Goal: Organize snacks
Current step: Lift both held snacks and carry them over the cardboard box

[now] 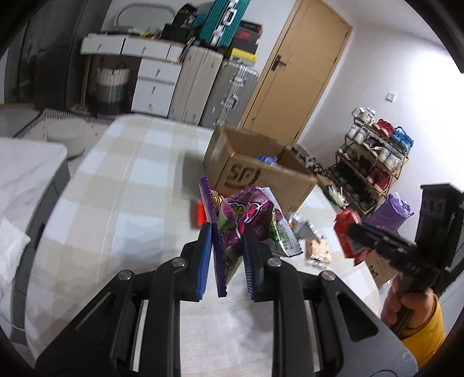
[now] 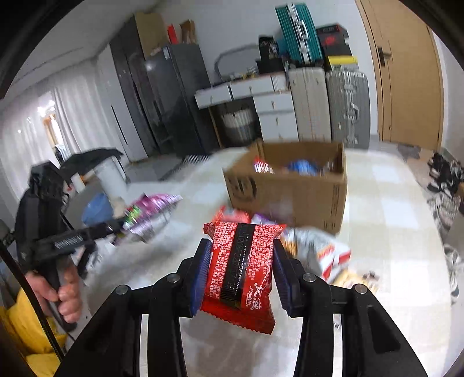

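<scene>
Left tongs (image 1: 226,240) clamp a crumpled purple snack packet (image 1: 249,220), blue pads pressed on its lower part, packet lifted clear of the bed (image 1: 116,179). Bed has a beige and white checked cover.

Right tongs (image 2: 240,269) grip a red snack packet (image 2: 240,266) with a black band down the middle, pads on both side edges, packet off the cover. In the left wrist view the same red packet shows at the right, held by the other tool, a hand (image 1: 406,301) with a yellow sleeve (image 1: 426,333) below it. In the right wrist view the left tool is at the left with the purple packet at its tip, and a hand (image 2: 63,293) on the handle.

Open cardboard box (image 2: 290,188) sits on the bed ahead of both tongs, a logo on its side. Inside: something blue and a red-striped packet, blurred.

Loose snacks (image 2: 316,249) lie on the cover just in front of the box: a white and red pack, an orange-red one, a tan one further right. All blurry.

Behind: white drawer unit (image 1: 156,78), grey and cream suitcases (image 1: 220,90), teal case (image 1: 223,20) on top, wooden door (image 1: 298,75), shoe rack (image 1: 374,156) at right, dark fridge (image 2: 174,98).
</scene>
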Demonstrator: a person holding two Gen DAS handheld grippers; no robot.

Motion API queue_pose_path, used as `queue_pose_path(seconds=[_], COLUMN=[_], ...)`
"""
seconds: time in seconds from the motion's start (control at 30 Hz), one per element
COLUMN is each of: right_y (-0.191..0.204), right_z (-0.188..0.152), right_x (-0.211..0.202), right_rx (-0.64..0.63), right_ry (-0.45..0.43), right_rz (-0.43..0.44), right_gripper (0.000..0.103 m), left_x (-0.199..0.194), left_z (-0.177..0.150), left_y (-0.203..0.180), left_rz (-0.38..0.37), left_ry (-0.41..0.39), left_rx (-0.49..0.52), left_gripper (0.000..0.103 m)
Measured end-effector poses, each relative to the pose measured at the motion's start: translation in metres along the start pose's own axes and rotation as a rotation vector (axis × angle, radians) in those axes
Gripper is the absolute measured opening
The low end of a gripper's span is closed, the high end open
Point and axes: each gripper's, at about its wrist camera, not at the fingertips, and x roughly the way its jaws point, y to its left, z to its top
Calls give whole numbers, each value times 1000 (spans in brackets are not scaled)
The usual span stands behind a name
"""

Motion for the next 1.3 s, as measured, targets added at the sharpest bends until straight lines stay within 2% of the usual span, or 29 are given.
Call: queue_pose_path(seconds=[0.23,0.4,0.5,0.67,0.83,1.07,1.23,1.3], right_y=[15,19,20,24,15,23,20,19], right_z=[41,68,83,103,126,163,198,212], right_x=[-57,-82,-97,-117,-123,-122,-108,-100], right_rx=[-16,-12,-12,-11,50,-18,-34,-52], right_ry=[-118,-152,-176,-204,-192,-188,-172,-171], right_rz=[53,80,95,129,186,140,118,105], right_gripper=[41,41,41,41,41,41,41,41], left_x=[-37,-60,-76,-99,-112,-112,-110,-104], left_z=[24,41,50,64,79,116,161,180], left_y=[-39,-63,-77,-93,-105,-123,-140,-146], left_rz=[-20,-22,7,14,16,12,22,9], left_ry=[-72,-112,-142,-174,-183,-185,-227,-219], left_rx=[76,125,165,183,201,240,266,270], left_gripper=[17,17,17,18,18,18,18,18])
